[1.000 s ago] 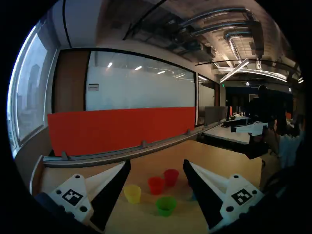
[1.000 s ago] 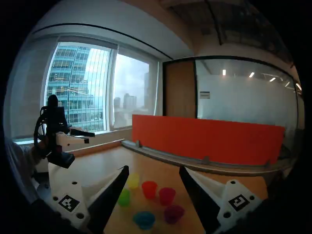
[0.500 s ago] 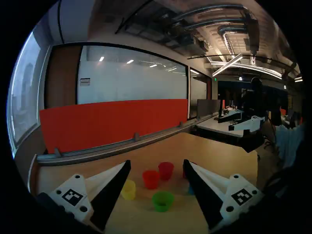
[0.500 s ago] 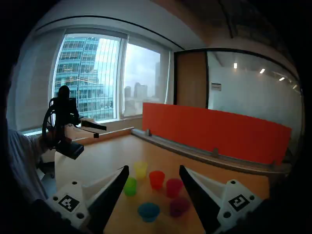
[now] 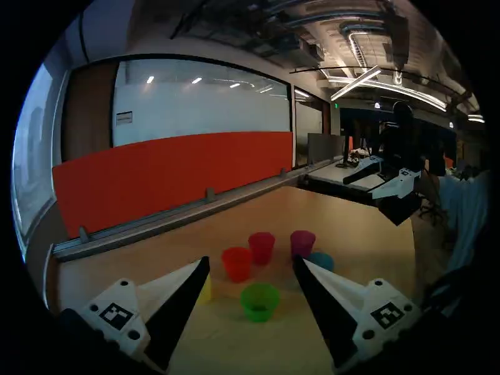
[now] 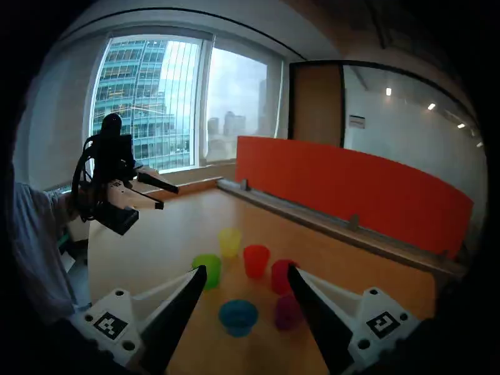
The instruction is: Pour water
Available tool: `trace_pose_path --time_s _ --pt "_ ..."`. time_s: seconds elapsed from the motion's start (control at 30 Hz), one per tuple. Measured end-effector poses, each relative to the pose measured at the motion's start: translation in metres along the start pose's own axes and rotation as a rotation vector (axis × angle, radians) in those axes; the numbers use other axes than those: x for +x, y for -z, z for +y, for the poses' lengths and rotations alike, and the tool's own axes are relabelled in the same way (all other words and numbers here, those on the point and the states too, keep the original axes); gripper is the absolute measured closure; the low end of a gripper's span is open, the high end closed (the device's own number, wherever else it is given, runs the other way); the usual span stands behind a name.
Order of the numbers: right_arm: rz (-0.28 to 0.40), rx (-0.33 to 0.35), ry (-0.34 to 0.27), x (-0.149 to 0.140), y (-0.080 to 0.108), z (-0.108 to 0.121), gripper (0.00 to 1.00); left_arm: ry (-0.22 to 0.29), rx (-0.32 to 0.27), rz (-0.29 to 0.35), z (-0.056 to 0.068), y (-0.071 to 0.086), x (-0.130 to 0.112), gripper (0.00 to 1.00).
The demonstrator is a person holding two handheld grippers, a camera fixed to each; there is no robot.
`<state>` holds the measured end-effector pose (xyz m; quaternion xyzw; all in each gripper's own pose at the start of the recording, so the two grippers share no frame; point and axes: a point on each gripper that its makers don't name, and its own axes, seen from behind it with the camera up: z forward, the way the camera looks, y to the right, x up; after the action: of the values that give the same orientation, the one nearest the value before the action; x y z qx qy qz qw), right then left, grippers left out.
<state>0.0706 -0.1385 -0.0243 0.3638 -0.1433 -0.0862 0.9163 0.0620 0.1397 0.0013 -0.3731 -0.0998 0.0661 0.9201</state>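
1. Your left gripper (image 5: pixel 250 259) hovers over the table (image 5: pixel 356 228), fingers apart and empty, with the green cup (image 5: pixel 260 301) just ahead.
2. Your right gripper (image 6: pixel 245 269) is also spread wide and empty, with the blue cup (image 6: pixel 238 315) ahead.

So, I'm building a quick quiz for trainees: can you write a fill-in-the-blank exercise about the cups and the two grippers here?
1. Counting the yellow plastic cup, the wooden table holds ___ small cups in all.
2. In the left gripper view, the cup nearest the left gripper is the ___ one.
3. In the right gripper view, the cup nearest the right gripper is the ___ one.
4. Both grippers are ___ and hold nothing.

Missing words: six; green; blue; open.
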Motion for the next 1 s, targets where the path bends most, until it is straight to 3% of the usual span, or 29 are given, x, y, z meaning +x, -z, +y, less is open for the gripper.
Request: trace_pose_path --time_s 0.37,1.0 --pt "-0.068 0.014 0.003 -0.045 -0.014 0.001 0.0 0.002 -0.046 -0.091 0.008 -0.024 -0.045 0.0" --pt "-0.181 0.038 0.018 -0.113 -0.038 -0.001 0.0 -0.052 -0.096 -0.27 0.015 -0.055 -0.115 0.0"
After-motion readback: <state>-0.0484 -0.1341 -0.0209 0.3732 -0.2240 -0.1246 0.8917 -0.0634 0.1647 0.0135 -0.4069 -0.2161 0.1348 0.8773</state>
